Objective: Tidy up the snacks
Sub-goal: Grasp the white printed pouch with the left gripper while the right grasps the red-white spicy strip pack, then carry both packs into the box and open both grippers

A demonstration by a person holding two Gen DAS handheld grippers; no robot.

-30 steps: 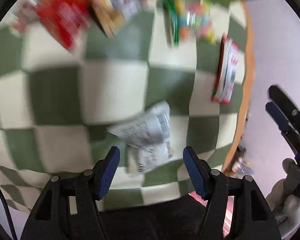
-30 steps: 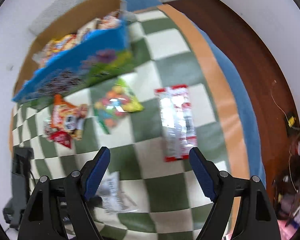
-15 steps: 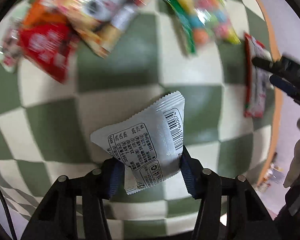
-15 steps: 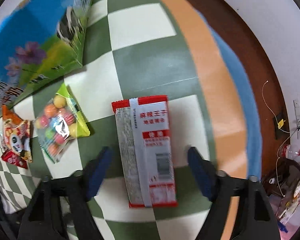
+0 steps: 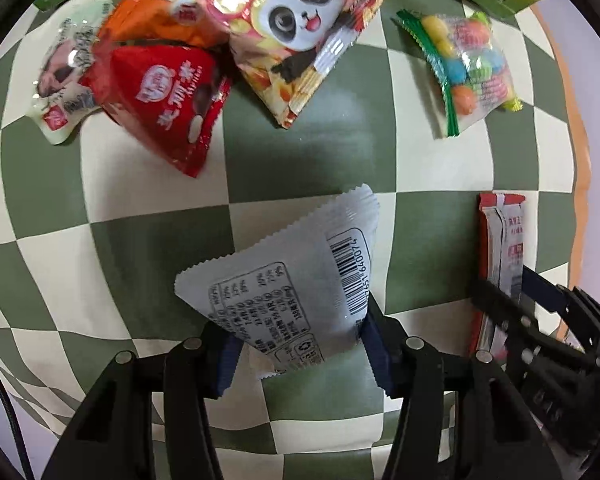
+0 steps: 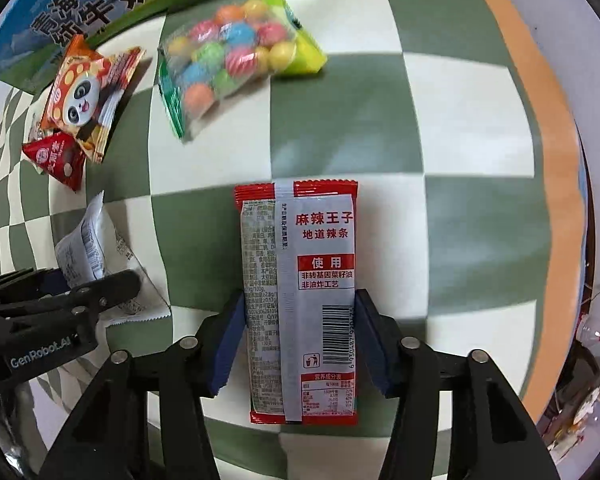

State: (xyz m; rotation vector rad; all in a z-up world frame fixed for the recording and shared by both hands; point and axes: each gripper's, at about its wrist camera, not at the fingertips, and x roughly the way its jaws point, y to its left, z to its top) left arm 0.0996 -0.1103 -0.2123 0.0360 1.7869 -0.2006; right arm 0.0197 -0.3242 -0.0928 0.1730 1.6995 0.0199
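A white packet (image 5: 292,280) with a barcode sticks up between the blue pads of my left gripper (image 5: 300,344), which is shut on its lower part just above the checked cloth (image 5: 140,264). My right gripper (image 6: 298,320) points down over a red-and-silver snack packet (image 6: 300,248) lying flat. Its jaws are closing, and the pads touch both long edges of the packet. The left gripper (image 6: 96,284) with its white packet (image 6: 88,248) shows at the right wrist view's left edge. The right gripper (image 5: 520,300) shows at the left wrist view's right edge.
Beyond the grippers lie a clear bag of coloured candy balls (image 6: 228,56), a panda snack bag (image 5: 284,28), a red pouch (image 5: 168,100) and a pale packet (image 5: 64,84). A blue-green milk box (image 6: 80,8) stands at the back. The table's orange edge (image 6: 556,160) runs along the right.
My left gripper closed on the white packet and lifted its end off the cloth. My right gripper dropped over the red-and-silver packet and its jaws narrowed onto its edges.
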